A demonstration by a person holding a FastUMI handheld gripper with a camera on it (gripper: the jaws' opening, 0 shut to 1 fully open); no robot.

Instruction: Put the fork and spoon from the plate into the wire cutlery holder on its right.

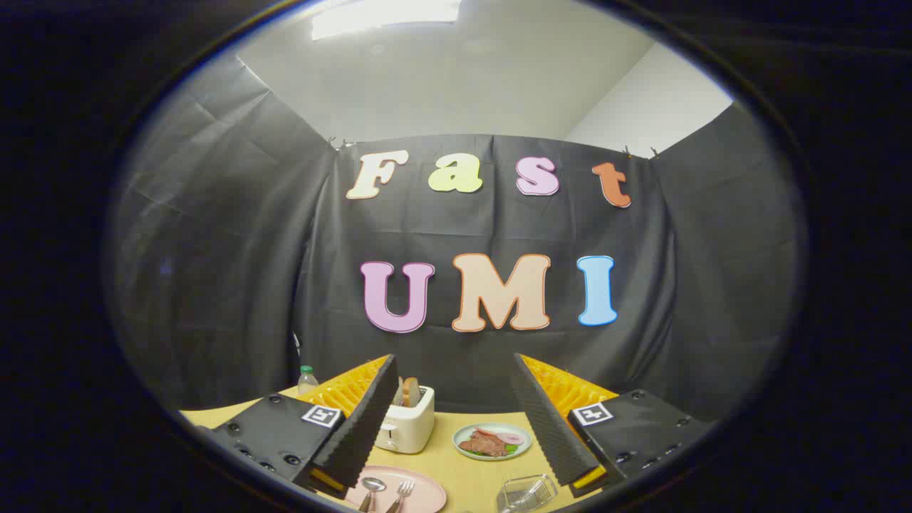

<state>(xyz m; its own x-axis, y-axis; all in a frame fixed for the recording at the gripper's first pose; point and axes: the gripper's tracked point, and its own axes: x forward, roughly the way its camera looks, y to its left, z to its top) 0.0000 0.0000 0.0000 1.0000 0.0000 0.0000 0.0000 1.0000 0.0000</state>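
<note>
Fingers (pixel 388 399) of my gripper (pixel 456 370) spread wide, holding nothing. Spoon (pixel 371 489) and fork (pixel 403 491) lie on the pink plate (pixel 427 493) between them, nearer my left finger; wire cutlery holder (pixel 529 491) sits nearer my right finger.

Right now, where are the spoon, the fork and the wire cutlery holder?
spoon (pixel 372 485): gripper view, on its bowl, on the pink plate.
fork (pixel 405 489): gripper view, on its tines, right of the spoon.
wire cutlery holder (pixel 528 491): gripper view, on its rim, right of the plate.

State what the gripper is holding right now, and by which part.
Nothing. The gripper is open; the spoon and fork lie on the pink plate below the fingers.
</note>
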